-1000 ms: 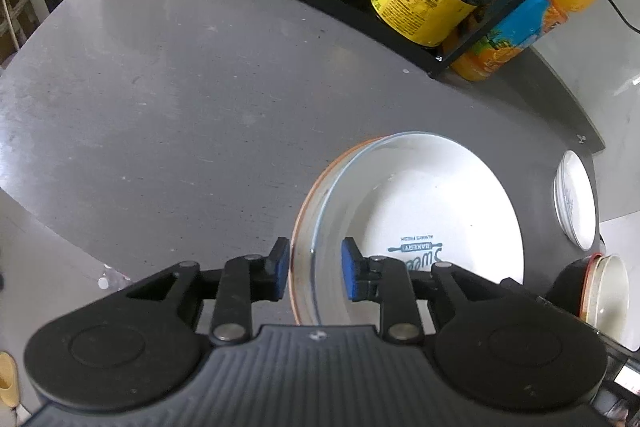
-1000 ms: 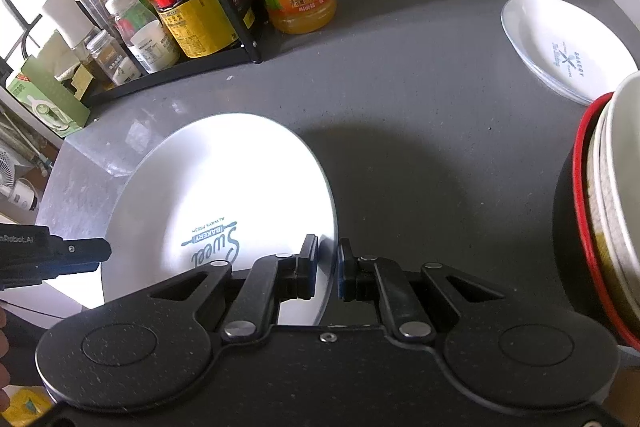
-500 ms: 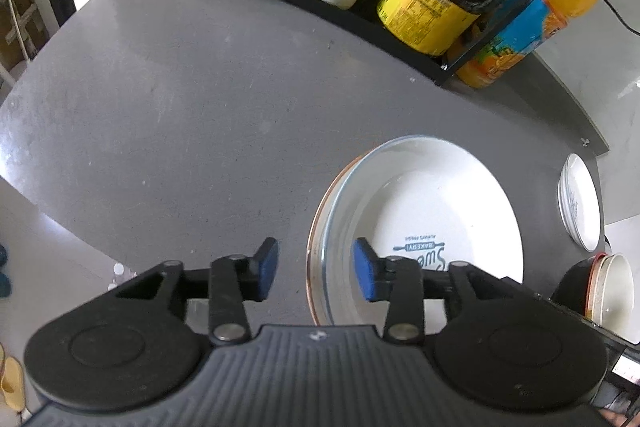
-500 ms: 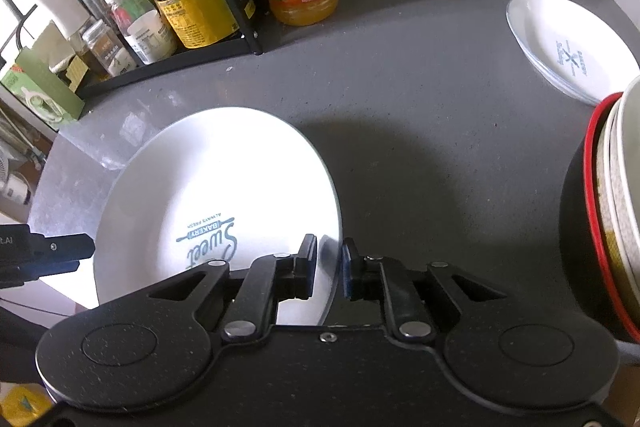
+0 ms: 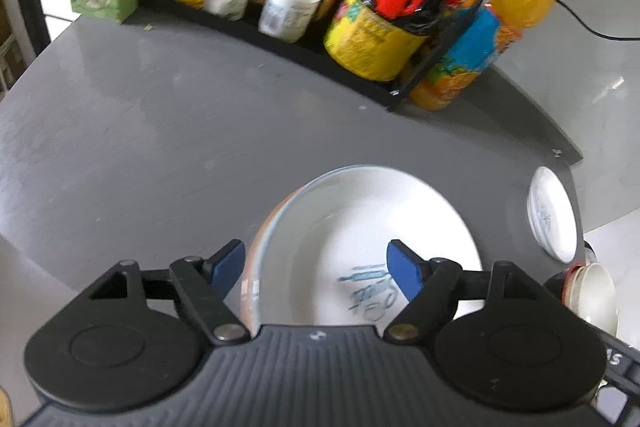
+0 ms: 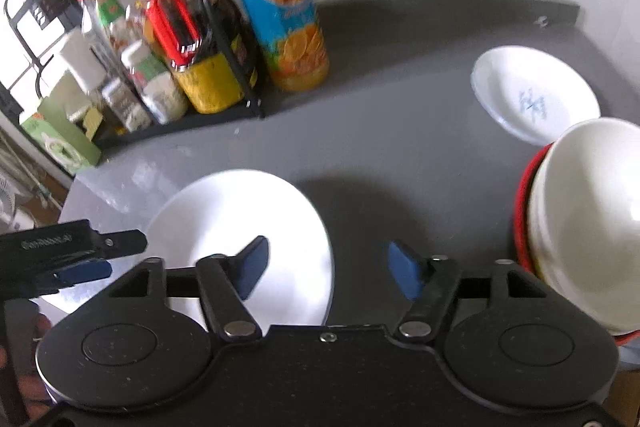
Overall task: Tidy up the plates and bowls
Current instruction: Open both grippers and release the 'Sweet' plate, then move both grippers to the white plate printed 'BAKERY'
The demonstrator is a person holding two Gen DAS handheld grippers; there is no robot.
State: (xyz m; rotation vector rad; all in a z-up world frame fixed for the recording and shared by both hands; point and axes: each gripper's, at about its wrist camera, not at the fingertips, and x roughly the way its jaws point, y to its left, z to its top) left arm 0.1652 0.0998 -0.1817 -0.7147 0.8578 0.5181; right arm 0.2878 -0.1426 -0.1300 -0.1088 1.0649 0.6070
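large plate (image 5: 360, 227): white, blue print, flat on an orange-rimmed plate (image 5: 256, 275), near table (image 5: 160, 147) edge | small plate (image 6: 532, 91): white, blue mark, flat, far right | bowl stack (image 6: 580, 219): white bowls in red-rimmed bowl, beside small plate

you're in a home kitchen: a grey counter (image 5: 168, 131), a rack (image 5: 280, 39) of condiment bottles, an orange juice bottle (image 6: 280, 15), white plates (image 6: 532, 95).
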